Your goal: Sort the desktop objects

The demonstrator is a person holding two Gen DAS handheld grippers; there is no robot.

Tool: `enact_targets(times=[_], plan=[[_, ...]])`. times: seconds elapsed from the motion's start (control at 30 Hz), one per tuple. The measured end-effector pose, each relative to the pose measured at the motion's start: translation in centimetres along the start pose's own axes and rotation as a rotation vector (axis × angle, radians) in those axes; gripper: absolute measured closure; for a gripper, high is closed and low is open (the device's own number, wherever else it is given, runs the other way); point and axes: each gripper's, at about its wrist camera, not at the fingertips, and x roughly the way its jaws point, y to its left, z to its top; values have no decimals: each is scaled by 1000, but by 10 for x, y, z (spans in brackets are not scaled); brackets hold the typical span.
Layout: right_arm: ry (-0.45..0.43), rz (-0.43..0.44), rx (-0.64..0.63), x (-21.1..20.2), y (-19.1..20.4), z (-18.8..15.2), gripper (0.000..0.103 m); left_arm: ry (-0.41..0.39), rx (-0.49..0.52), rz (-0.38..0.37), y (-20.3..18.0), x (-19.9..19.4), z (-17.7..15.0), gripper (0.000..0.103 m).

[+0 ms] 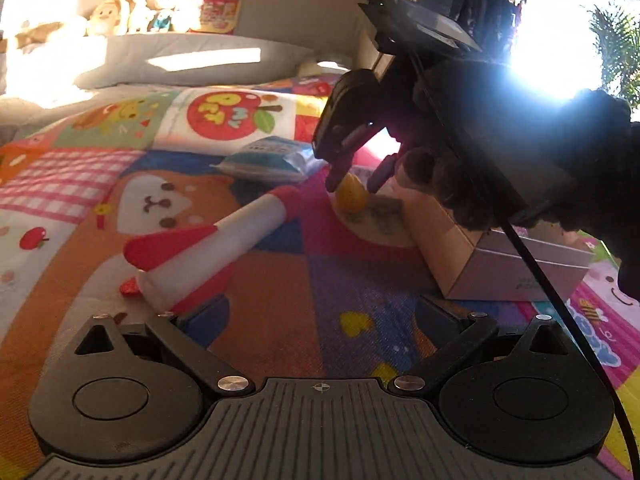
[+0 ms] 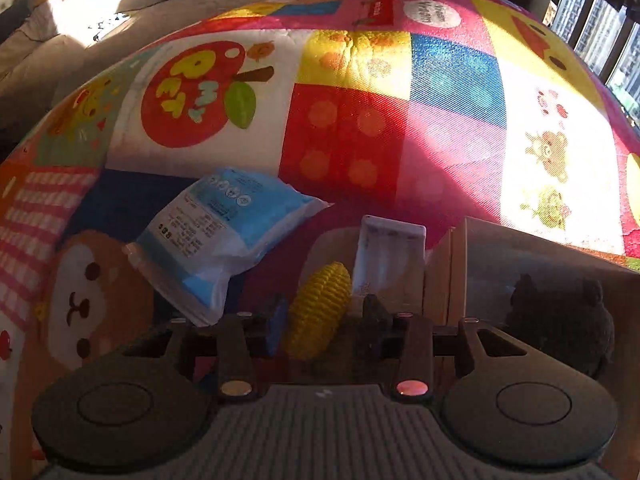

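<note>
1. Right wrist view: the right gripper (image 2: pixel 320 320) has its fingers set either side of the yellow toy corn (image 2: pixel 320 312), spread a little wider than it; whether the pads already press it cannot be told in the shadow.
2. The corn lies on the play mat (image 2: pixel 352 128), just beside the cardboard box (image 1: pixel 472 260).
3. The left gripper (image 1: pixel 316 320) hovers with fingers spread wide, holding nothing, near the toy rocket (image 1: pixel 216 244).
4. Sorting looks barely begun: the corn, rocket, blue packet (image 2: pixel 216 236) and white case (image 2: pixel 390 256) all lie outside the box, which seems to hold only a dark plush toy (image 2: pixel 560 320).
</note>
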Motion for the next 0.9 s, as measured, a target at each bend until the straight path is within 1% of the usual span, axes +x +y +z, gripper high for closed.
enact_targets(times=[0.03,0.07,0.1,0.13,0.23,0.3,0.37,0.47,0.53,0.57,0.63,0.73,0.77,0.8,0.83,0.87,0.9], plan=[[-14,-3,-13,0,2,-2,65,1,-4,0,1,0,0,1],[-24,5,-39,-3,5,-5,72,3,-8,-3,1,0,0,1],[-21,33,-54,-9,6,-8,77,6,-11,-4,1,1,0,1],[-24,63,-54,-16,5,-12,77,9,-12,-4,2,1,0,1],[-53,176,-83,-60,-4,-37,77,7,-13,-6,2,0,0,1],[-65,244,-110,-93,-18,-61,77,15,-14,-7,2,1,0,1],[-79,288,-135,-123,-36,-89,77,29,-19,-7,3,4,1,1],[-97,285,-120,-149,-68,-129,77,59,-13,7,1,8,3,1],[-104,287,-86,-154,-90,-150,76,62,11,-9,-1,11,6,1],[-122,270,-63,-154,-100,-160,75,55,23,-18,-3,13,9,1],[-166,240,-10,-153,-117,-176,68,40,45,-14,-8,21,20,1],[-254,248,109,-155,-144,-195,62,12,70,-30,-13,40,45,1],[-286,239,140,-155,-151,-201,61,9,82,-29,-14,48,54,1],[-315,216,158,-155,-156,-208,57,11,94,-26,-16,56,61,2],[-341,183,166,-155,-159,-214,51,17,100,-28,-18,65,69,5],[-364,148,173,-154,-161,-220,48,24,95,-31,-20,74,76,7],[-387,116,183,-152,-164,-227,42,31,86,-38,-21,81,82,17]])
